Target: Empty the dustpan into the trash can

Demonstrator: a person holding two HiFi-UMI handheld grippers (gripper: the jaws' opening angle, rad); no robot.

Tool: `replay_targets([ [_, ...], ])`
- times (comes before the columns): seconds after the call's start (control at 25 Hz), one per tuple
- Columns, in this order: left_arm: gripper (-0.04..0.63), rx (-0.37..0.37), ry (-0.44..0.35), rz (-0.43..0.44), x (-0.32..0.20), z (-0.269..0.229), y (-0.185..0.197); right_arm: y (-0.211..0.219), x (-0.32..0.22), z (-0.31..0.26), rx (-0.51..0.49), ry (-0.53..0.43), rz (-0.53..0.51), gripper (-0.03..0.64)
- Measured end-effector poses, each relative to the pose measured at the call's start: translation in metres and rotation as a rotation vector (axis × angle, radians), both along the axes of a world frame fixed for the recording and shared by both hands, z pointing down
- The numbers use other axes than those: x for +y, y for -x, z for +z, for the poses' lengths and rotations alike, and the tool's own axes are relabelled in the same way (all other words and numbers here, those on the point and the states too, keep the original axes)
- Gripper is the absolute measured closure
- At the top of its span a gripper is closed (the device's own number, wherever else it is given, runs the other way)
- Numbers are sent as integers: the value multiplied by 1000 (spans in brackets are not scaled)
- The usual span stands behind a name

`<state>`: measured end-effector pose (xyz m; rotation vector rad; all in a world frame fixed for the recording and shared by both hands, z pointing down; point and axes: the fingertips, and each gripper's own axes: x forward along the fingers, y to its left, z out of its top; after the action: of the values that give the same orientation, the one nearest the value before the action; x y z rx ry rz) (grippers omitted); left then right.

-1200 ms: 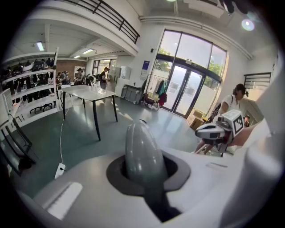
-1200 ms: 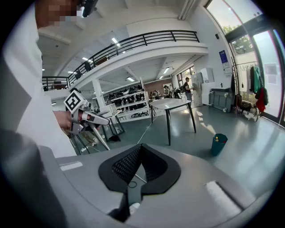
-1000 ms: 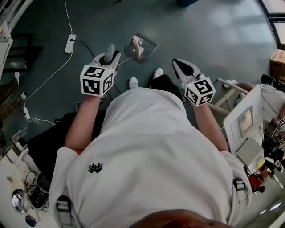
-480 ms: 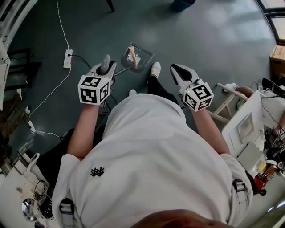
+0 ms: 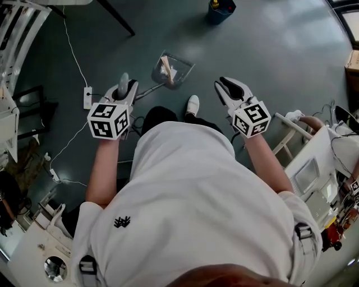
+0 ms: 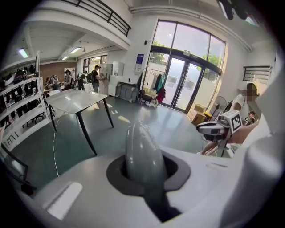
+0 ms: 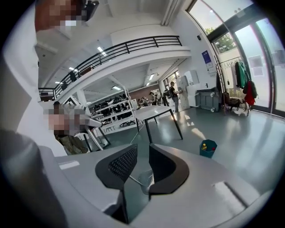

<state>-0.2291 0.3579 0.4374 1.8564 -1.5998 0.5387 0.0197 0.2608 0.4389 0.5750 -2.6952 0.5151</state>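
My left gripper point(image 5: 125, 91) is shut on the grey handle point(image 6: 141, 153) of a long-handled dustpan. The clear pan point(image 5: 171, 68) hangs just above the floor ahead of me, with bits of litter in it. In the left gripper view the rounded end of the handle sticks up between the jaws of the left gripper point(image 6: 144, 171). A small teal trash can point(image 5: 221, 8) stands on the floor farther ahead, also visible in the right gripper view point(image 7: 208, 148). My right gripper point(image 5: 227, 87) is held at my right side, open with a narrow gap point(image 7: 142, 153) and nothing in it.
A white power strip point(image 5: 87, 96) with a long cable lies on the floor at left. A table point(image 6: 75, 100) with dark legs point(image 5: 115, 19) stands ahead left. A cardboard box point(image 5: 353, 67) and a cluttered bench are at right. My shoe point(image 5: 192, 105) is forward.
The person has stepped forward carrying the dustpan. The trash can has come into view at the top, and the power strip has slid back to the left.
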Motion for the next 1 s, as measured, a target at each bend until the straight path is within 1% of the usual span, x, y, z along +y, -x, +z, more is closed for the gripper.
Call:
replay_targets([
  [0.12, 514, -15, -7, 17, -48, -4, 2, -4, -33, 8, -8, 21, 33, 555],
  [0.24, 514, -4, -11, 22, -99, -8, 18, 3, -62, 13, -1, 41, 62, 555],
  [0.36, 514, 3, -22, 56, -147, -8, 34, 14, -89, 18, 10, 45, 97, 555],
  [0.52, 514, 3, -44, 125, -212, -7, 49, 22, -132, 14, 25, 33, 168, 555],
  [0.64, 514, 4, -51, 192, -255, -14, 56, 28, -163, -1, 33, 12, 238, 555],
  [0.76, 514, 5, -63, 260, -299, -20, 64, 38, -195, -13, 18, 14, 309, 555],
  [0.88, 514, 0, -73, 331, -336, -22, 70, 53, -210, -13, -3, 41, 363, 555],
  [1.0, 514, 5, -83, 382, -371, -22, 74, 63, -217, -10, 10, 46, 395, 555],
])
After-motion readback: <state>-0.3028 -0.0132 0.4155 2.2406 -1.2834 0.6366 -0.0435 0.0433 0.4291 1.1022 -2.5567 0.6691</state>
